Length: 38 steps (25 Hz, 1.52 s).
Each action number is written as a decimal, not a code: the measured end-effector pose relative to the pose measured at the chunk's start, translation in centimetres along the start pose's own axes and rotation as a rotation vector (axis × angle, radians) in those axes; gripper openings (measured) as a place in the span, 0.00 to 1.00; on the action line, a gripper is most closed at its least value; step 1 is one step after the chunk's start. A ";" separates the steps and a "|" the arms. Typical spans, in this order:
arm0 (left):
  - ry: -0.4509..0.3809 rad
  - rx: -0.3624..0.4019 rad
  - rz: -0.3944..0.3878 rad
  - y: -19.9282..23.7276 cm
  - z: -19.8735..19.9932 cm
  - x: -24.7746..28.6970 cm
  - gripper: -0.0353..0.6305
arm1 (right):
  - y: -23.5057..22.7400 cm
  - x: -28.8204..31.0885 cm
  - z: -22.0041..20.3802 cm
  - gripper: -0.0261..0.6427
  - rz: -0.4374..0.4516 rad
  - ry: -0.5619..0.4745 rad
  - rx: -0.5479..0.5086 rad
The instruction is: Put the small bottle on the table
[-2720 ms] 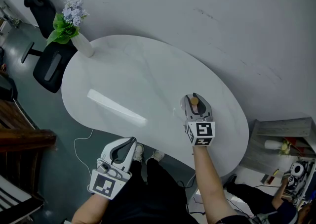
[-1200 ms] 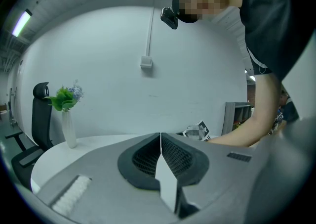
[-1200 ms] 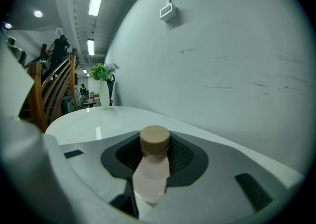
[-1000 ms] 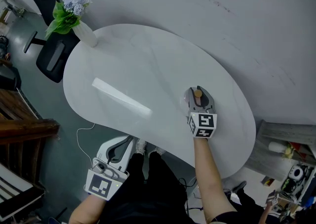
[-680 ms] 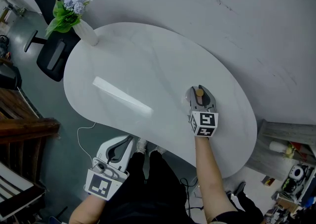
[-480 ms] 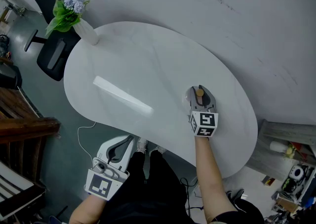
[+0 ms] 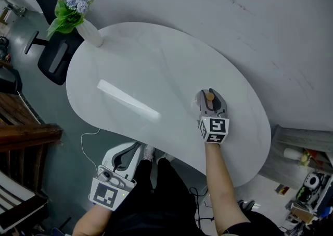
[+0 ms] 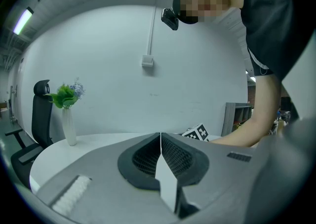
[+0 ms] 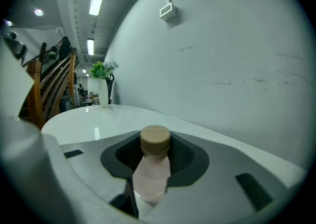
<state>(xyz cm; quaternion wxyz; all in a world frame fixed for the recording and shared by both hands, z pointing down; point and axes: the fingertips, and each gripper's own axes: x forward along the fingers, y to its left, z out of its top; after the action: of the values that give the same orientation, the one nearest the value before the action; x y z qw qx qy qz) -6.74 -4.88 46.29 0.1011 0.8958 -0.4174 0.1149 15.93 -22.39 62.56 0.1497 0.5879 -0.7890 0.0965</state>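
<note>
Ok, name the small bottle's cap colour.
Tan cap on the pale pink small bottle; best in right gripper view.

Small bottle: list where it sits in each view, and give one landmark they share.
Head view: small bottle right of centre, in the right claw.
Left gripper view: not in it.
Right gripper view: bottom centre, tan cap up, between the jaws.
Shared landmark: flower vase, top left in head view, left in both gripper views.

pink bottle (image 9: 150,177), tan cap (image 9: 155,139), white table (image 7: 156,68)
</note>
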 end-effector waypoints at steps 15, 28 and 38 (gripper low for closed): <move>-0.035 -0.028 -0.041 0.0 0.2 0.8 0.07 | 0.4 -0.3 0.5 0.28 0.041 0.047 -0.040; -0.087 -0.021 -0.072 0.3 1.6 0.3 0.07 | 0.8 -2.9 1.7 0.28 0.016 0.074 -0.066; -0.114 -0.006 -0.103 -0.1 2.5 -0.2 0.07 | 0.3 -5.8 3.0 0.28 -0.052 0.059 -0.077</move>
<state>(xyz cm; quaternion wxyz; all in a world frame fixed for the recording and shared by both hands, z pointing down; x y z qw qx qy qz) -6.45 -5.38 43.87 0.0857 0.9209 -0.3761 0.0569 16.80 -18.06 57.78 0.1982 0.5988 -0.7719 0.0795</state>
